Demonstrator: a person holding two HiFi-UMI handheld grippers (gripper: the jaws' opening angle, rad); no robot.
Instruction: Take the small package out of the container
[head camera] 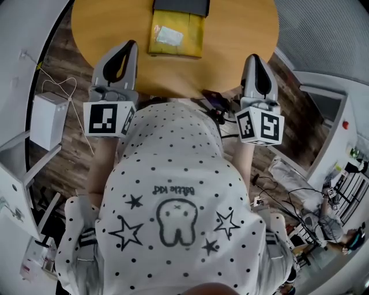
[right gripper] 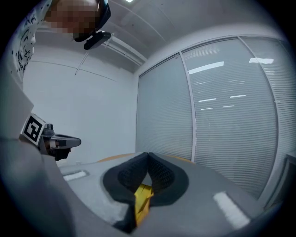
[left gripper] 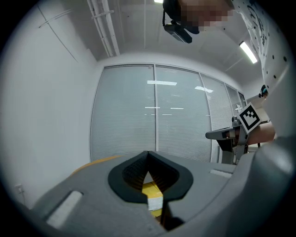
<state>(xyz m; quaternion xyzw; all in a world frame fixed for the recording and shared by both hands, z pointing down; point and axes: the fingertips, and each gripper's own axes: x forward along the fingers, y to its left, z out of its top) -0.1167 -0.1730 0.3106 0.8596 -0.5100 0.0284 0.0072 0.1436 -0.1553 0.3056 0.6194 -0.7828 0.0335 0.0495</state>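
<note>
Your left gripper (head camera: 132,46) sits over the near edge of the round wooden surface (head camera: 242,29). In its own view the dark ribbed fingers (left gripper: 131,174) meet at the tips, closed with nothing between them. Your right gripper (head camera: 254,59) hangs at the near right edge of the surface. Its fingers (right gripper: 128,178) are also pressed together and hold nothing. In both gripper views the yellow that shows through the gap below the tips is the package lying farther off on the surface, not something gripped.

The yellow package (head camera: 176,36) lies flat well ahead of both sets of fingers and touches neither. It sits between the two grippers, nearer your left one. A pale patch (head camera: 169,36) lies on top of it, and you cannot tell from here whether it is a label or a separate small packet. The package's far end meets a dark box (head camera: 180,7), which the top of the head view cuts off.
</note>
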